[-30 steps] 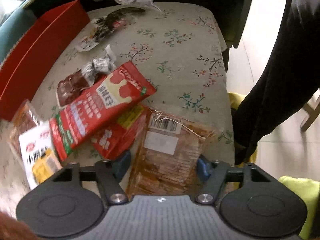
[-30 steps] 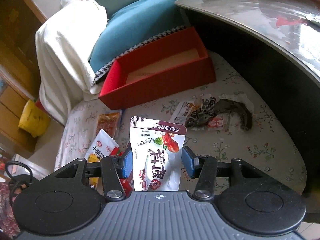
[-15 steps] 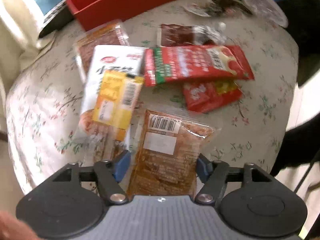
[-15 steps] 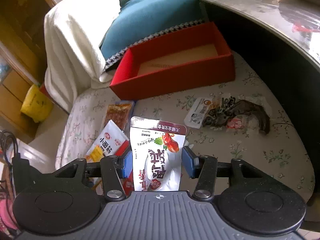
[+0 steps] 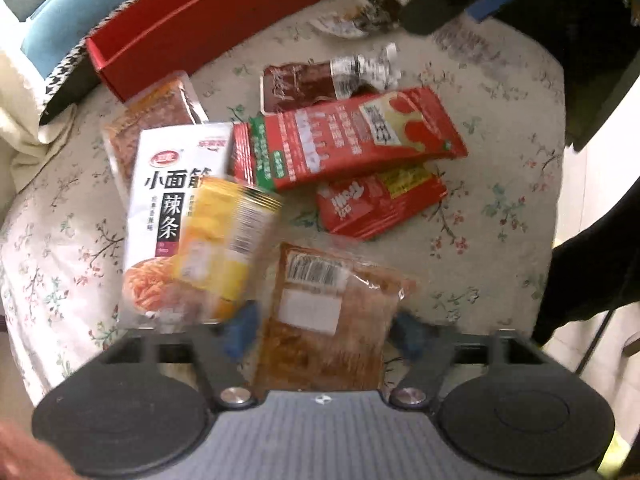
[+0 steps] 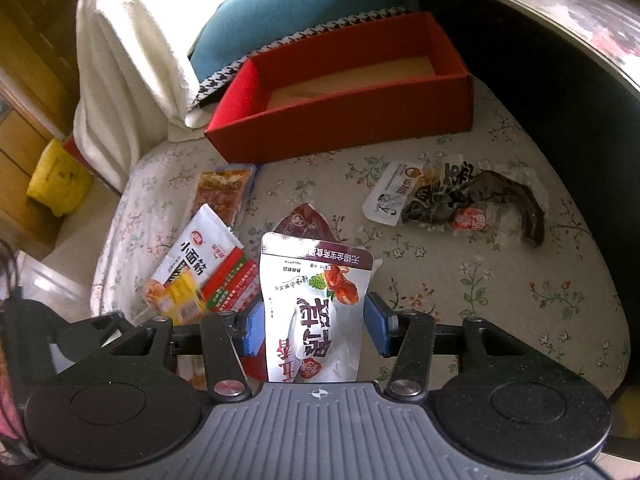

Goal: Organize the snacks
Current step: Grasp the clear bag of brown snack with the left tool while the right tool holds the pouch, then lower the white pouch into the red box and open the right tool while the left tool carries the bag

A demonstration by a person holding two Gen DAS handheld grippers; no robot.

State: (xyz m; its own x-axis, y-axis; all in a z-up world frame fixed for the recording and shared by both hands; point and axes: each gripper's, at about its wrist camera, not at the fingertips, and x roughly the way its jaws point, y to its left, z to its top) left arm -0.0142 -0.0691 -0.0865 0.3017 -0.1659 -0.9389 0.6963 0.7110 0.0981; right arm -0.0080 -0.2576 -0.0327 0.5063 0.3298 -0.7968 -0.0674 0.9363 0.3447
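Note:
My left gripper (image 5: 324,332) is shut on a clear packet of brown strips (image 5: 328,312) with a barcode label, held above the near edge of the floral cushion (image 5: 500,128). My right gripper (image 6: 316,332) is shut on a white pouch (image 6: 316,304) with red print. On the cushion lie a white packet (image 5: 176,200), a yellow packet (image 5: 224,240), a long red packet (image 5: 352,140), a smaller red one (image 5: 380,204), a dark brown one (image 5: 304,84) and a dark fish snack (image 6: 460,200). An open red box (image 6: 344,116) stands behind them, its cardboard floor bare where visible.
A white cloth (image 6: 132,52) and a blue pillow (image 6: 288,4) lie behind the box. A dark round tabletop (image 6: 560,40) overhangs the right side. A dark sleeve (image 5: 592,272) hangs at the right of the left wrist view. A yellow bag (image 6: 56,176) sits on the floor.
The left view has swung from the cushion's side to face the pile and the red box, packet still held. The right gripper has moved a little closer to the cushion with its pouch.

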